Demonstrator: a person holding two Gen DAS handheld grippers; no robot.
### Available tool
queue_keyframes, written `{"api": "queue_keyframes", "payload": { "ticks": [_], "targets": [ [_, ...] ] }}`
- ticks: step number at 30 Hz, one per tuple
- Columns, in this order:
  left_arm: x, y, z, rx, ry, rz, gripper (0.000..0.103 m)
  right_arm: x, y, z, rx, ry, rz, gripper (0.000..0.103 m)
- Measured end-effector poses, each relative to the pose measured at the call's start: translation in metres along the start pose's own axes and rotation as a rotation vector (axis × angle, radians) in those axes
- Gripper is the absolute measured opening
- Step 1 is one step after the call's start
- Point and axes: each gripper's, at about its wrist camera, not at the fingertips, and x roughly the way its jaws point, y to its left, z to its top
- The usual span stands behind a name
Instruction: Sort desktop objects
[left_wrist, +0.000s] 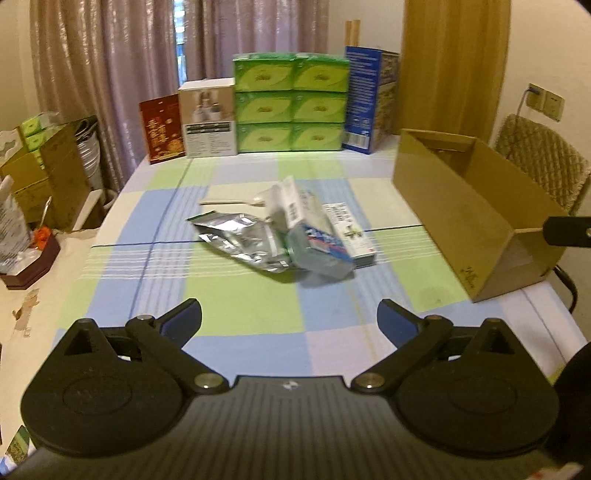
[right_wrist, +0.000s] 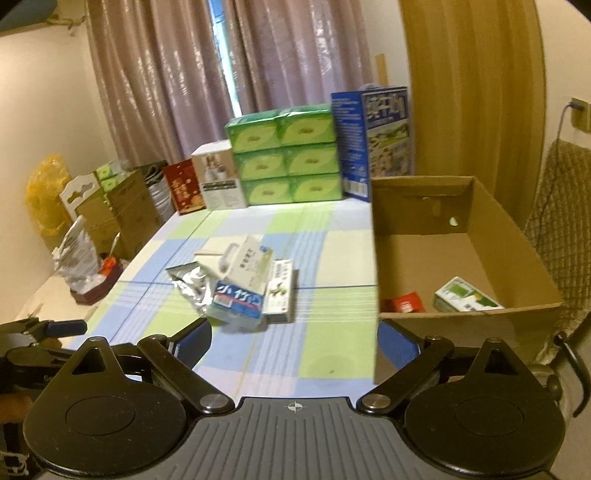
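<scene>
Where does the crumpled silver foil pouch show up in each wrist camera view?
Left wrist: silver foil pouch near centre, at the pile's left.
Right wrist: silver foil pouch left of centre, partly under the blue-and-white box.
Shared landmark: stack of green boxes at the table's far end.

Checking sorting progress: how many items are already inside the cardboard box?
2 visible in the cardboard box, near its front wall: a red packet left, a green-and-white carton right. The front wall may hide more.

Legible text: none. Blurred white characters are seen on the blue band of the crumpled white-and-blue packet (right_wrist: 238, 301); unreadable print is borne by the tall blue carton (left_wrist: 362, 99).
</scene>
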Motion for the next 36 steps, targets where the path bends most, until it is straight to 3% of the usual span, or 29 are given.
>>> {"api": "queue_keyframes", "payload": {
  "ticks": [13, 28, 36],
  "targets": [
    [0.032, 0.048, 0.001, -0.028, 0.021, 0.051, 0.100, 0.061, 0.033, -0.006, -0.068, 0.061, 0.060, 0.094],
    [0.095, 0.079, 0.004, -0.039, 0.044, 0.064, 0.100, 0.171, 0.024, 0.002, -0.038, 0.127, 0.041, 0.094],
    [0.126, 0.091, 0.016, -0.060, 0.034, 0.048, 0.100, 0.211, 0.022, 0.004, 0.080, 0.176, 0.163, 0.093]
  ]
}}
